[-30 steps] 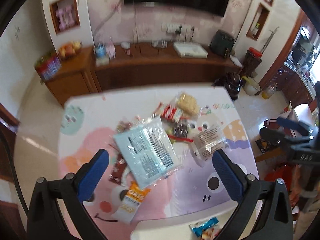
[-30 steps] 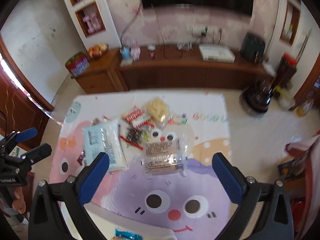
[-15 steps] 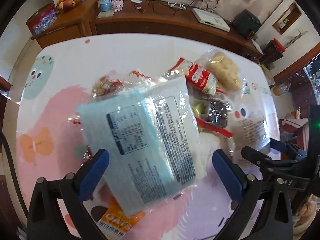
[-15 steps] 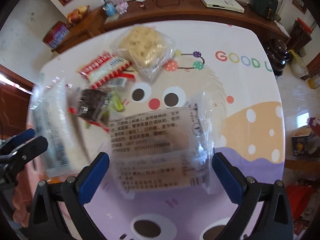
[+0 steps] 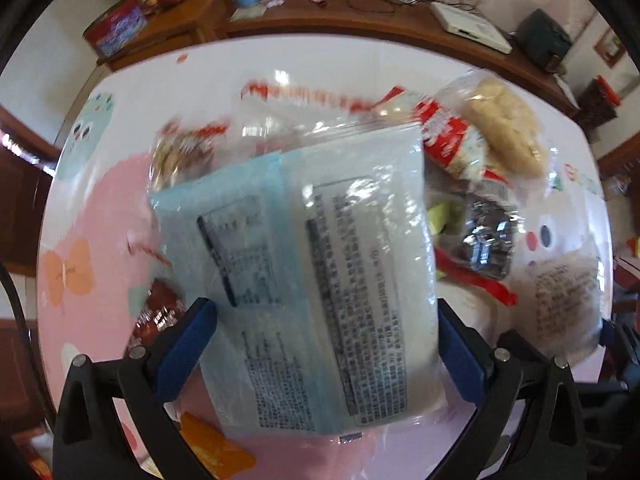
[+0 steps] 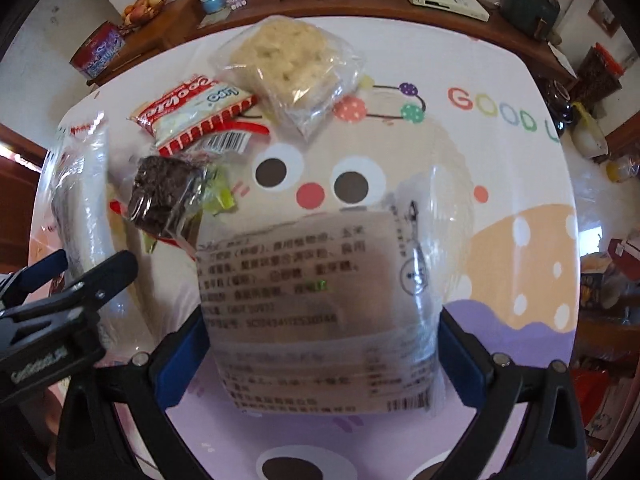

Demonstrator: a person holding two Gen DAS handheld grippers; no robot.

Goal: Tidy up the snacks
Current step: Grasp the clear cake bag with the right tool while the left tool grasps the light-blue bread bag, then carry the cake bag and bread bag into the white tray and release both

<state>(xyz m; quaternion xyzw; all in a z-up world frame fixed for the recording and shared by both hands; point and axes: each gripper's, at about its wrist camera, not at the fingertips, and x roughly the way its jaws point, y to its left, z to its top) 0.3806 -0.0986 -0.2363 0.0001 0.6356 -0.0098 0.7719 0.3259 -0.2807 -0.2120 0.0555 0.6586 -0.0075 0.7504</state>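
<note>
While hovering higher over the table half a second ago, now dropped low onto the snack pile. Left gripper (image 5: 322, 320) spread wide, blue pads either side of the flat pale-blue and clear crinkly plastic packet with black print (image 5: 304, 272), which fills far more of the left wrist view than before. Possibly brushing the packet's edges; too blurred to tell, and no squeeze visible. To its left, a small dark red glossy wrapper (image 5: 158, 312); below, an orange sachet (image 5: 216, 448); to the right, a long red strip pack (image 5: 476, 284).

Right gripper (image 6: 320, 324) likewise wide open, straddling the clear film packet with a grey printed label (image 6: 316, 304), larger in view than earlier and lying flat on the smooth cartoon-printed table mat (image 6: 500, 160).

Only from the right wrist camera, sharply: dark crumbly square cake in clear wrap (image 6: 164, 192), red-and-white biscuit wrapper (image 6: 192, 116), round pale puffed cake in a clear bag (image 6: 288, 56), plus the left tool's black fingers at the frame's left edge. Only from the left: the sachet.
</note>
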